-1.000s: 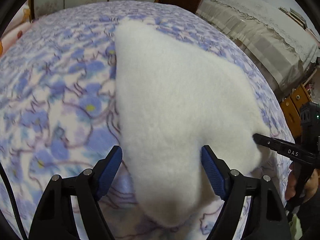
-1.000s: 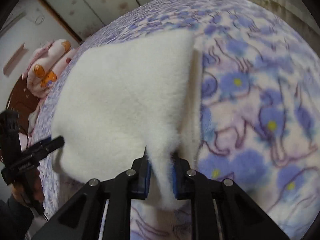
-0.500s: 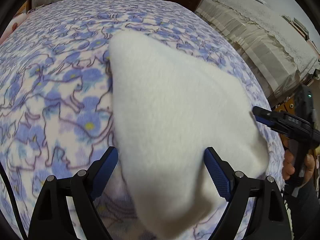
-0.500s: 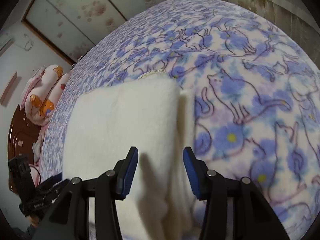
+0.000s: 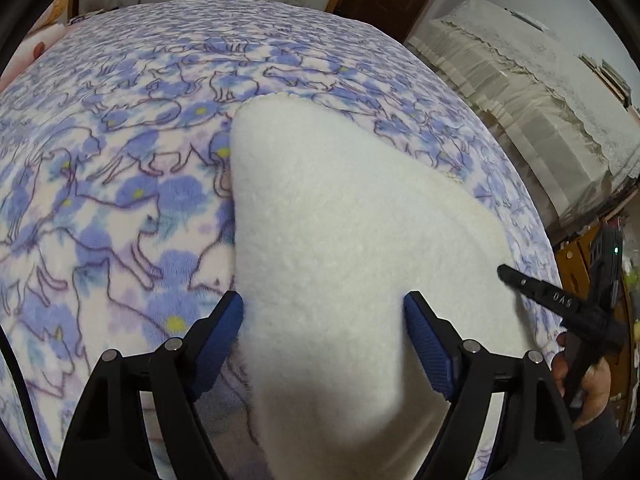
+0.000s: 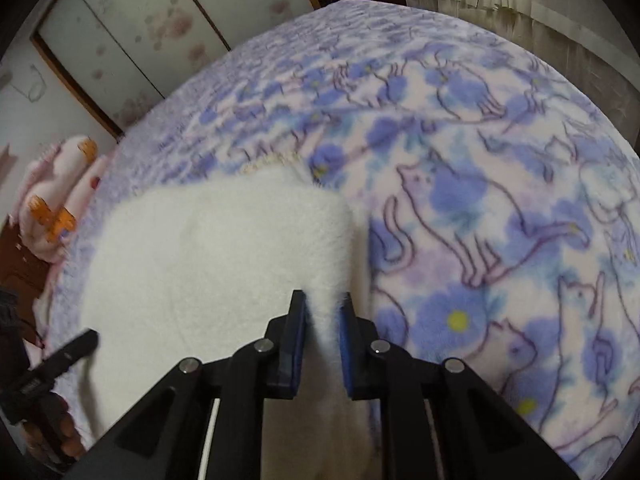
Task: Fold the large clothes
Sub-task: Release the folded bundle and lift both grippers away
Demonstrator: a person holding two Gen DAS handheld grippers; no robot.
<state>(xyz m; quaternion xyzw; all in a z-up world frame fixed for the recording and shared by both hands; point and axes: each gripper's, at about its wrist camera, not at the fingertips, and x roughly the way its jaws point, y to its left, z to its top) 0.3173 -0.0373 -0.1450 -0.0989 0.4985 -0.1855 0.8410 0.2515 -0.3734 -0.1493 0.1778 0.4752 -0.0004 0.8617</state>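
A: What is shown in the left wrist view?

B: A white fleece garment [image 5: 344,264] is seen lying on a bed covered by a blanket [image 5: 120,208] printed with blue flowers and outlined cats. The left gripper [image 5: 324,320] is held over the garment's near end. Its jaws stand wide and are closing slightly; the fleece lies between the blue pads [image 5: 428,344], but it cannot be told whether it is pressed by them. At the right edge the other gripper's black finger is seen reaching the garment's far corner, with a hand [image 5: 588,384] on its handle.

A: And in the right wrist view?

B: The right gripper [image 6: 322,320] is shown with its jaws closing, nearly together, on a fold of the garment [image 6: 216,264] at its right-hand edge; the fleece is pinched between the pads. A pink stuffed toy [image 6: 60,196] lies beyond the bed, on the left.

A: What lies beyond the bed in the left view?

B: A cloth-draped piece of furniture [image 5: 520,96].
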